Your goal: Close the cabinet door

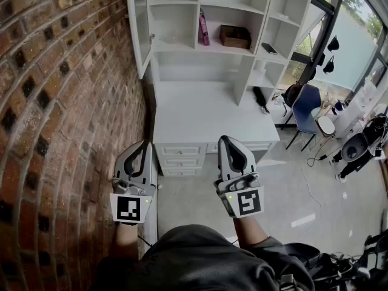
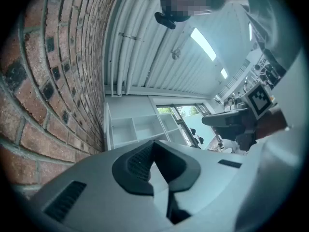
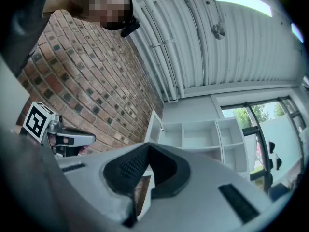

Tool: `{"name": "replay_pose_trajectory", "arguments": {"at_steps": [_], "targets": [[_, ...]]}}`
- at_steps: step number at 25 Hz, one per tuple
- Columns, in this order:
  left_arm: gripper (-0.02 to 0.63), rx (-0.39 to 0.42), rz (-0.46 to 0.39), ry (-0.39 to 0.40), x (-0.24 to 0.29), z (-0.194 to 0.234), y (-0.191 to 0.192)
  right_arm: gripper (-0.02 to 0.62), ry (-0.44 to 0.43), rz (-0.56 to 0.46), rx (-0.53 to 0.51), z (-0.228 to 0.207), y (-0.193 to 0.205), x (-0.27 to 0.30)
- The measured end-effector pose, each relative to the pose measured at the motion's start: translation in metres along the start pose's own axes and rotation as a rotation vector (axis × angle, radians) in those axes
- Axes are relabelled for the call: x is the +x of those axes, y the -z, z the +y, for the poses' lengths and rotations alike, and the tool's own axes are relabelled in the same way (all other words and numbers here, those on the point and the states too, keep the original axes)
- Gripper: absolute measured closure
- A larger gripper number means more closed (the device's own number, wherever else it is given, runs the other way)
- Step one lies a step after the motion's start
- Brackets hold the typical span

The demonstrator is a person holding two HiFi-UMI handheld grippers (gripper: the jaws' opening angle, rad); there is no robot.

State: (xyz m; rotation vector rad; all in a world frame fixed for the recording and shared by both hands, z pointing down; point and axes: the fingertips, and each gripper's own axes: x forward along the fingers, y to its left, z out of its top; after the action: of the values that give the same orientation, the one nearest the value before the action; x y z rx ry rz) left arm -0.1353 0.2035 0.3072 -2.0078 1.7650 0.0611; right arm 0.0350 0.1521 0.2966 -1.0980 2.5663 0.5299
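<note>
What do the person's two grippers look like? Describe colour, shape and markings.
Both the left gripper and right gripper are light grey shells with curved jaws lined by black ribbed pads. Each carries a white cube bearing a black square marker. The person wears dark clothing.

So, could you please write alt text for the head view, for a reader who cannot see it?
A white cabinet stands with its left door swung open toward a brick wall, above a white desk. In the foreground a person holds a left gripper and a right gripper pointed toward it, neither touching anything.
</note>
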Motion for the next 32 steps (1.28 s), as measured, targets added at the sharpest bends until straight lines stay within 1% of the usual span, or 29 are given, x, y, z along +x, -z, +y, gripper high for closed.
{"name": "replay_pose_trajectory", "arguments": {"at_steps": [6,10,12,13,14,15,16,17,18,19,20,22,25,32], "targets": [[0.603,0.013,0.008,-0.004,0.001,0.001,0.001,0.595,-0.006,-0.008,0.002,0.000,0.000,0.003],[0.604,0.005,0.000,-0.014,0.000,0.001,0.000,0.595,-0.012,-0.015,0.008,0.000,-0.001,0.003],[0.603,-0.013,-0.016,-0.018,-0.002,0.001,-0.002,0.595,-0.021,-0.013,0.020,0.001,0.000,0.003],[0.585,-0.027,-0.026,-0.015,-0.003,0.001,-0.003,0.595,-0.026,-0.010,0.028,0.001,0.002,0.004],[0.546,-0.037,-0.036,-0.008,-0.004,0.000,-0.004,0.595,-0.031,-0.007,0.035,0.002,0.003,0.004],[0.494,-0.041,-0.049,-0.002,-0.005,0.000,-0.006,0.595,-0.034,-0.005,0.039,0.003,0.004,0.003],[0.463,-0.038,-0.066,-0.001,-0.006,0.000,-0.009,0.595,-0.037,-0.004,0.041,0.003,0.005,0.003],[0.445,-0.030,-0.087,-0.006,-0.006,0.001,-0.013,0.595,-0.040,-0.004,0.041,0.004,0.005,0.003],[0.391,-0.021,-0.108,-0.015,-0.006,0.003,-0.017,0.595,-0.043,-0.004,0.042,0.004,0.005,0.003],[0.355,-0.017,-0.120,-0.026,-0.007,0.005,-0.020,0.595,-0.046,-0.004,0.043,0.004,0.005,0.002],[0.349,-0.020,-0.123,-0.038,-0.007,0.007,-0.021,0.595,-0.048,-0.003,0.044,0.003,0.005,0.002],[0.316,-0.044,-0.122,-0.063,-0.009,0.012,-0.021,0.595,-0.051,-0.004,0.048,0.002,0.006,0.000],[0.316,-0.085,-0.115,-0.082,-0.010,0.016,-0.017,0.595,-0.060,-0.001,0.052,-0.001,0.010,-0.005],[0.321,-0.069,-0.095,-0.115,-0.001,0.002,-0.017,0.595,-0.086,0.000,0.070,-0.022,0.015,-0.017]]}}
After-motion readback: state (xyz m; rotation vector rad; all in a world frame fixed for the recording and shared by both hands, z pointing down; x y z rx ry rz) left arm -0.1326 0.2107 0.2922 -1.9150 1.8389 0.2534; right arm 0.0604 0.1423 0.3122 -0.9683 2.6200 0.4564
